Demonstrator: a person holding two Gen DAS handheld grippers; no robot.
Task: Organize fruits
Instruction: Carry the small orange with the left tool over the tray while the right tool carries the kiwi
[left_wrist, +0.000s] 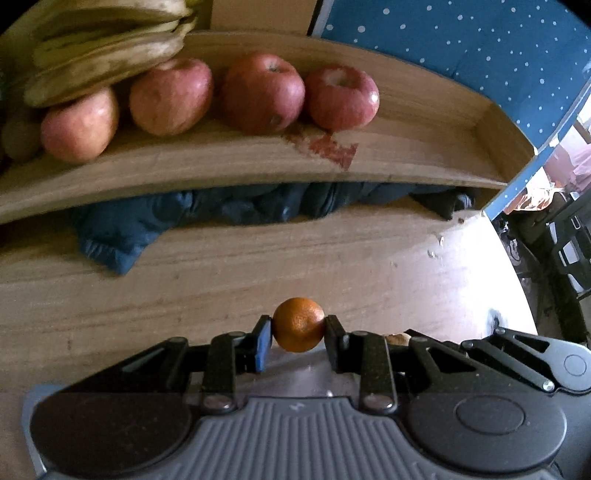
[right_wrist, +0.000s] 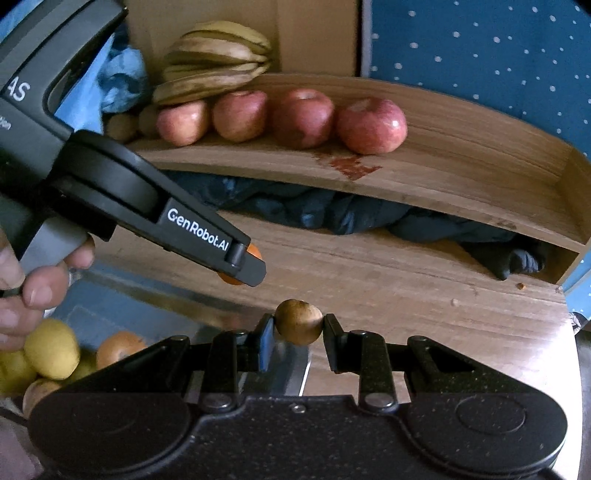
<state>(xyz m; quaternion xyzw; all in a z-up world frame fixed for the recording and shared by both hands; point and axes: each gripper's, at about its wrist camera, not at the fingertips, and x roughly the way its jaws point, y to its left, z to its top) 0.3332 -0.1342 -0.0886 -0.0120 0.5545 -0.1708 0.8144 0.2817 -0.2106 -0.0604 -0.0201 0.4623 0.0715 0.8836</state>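
Observation:
My left gripper (left_wrist: 298, 328) is shut on a small orange (left_wrist: 298, 324) above the wooden table (left_wrist: 221, 266). It also shows in the right wrist view (right_wrist: 243, 266), with the orange (right_wrist: 255, 252) peeking out behind its finger. My right gripper (right_wrist: 298, 326) is shut on a small brown fruit (right_wrist: 298, 321). Ahead, a raised wooden shelf (left_wrist: 258, 162) carries a row of red apples (left_wrist: 262, 92) and a bunch of bananas (left_wrist: 107, 55). The shelf (right_wrist: 443, 173), apples (right_wrist: 371, 125) and bananas (right_wrist: 218, 59) show in the right wrist view too.
Dark blue cloth (left_wrist: 207, 218) is bunched under the shelf. A metal tray (right_wrist: 122, 302) at lower left holds yellow and orange fruits (right_wrist: 51, 349). A dotted blue fabric wall (right_wrist: 480, 55) stands behind. The table edge drops off at the right (left_wrist: 517, 295).

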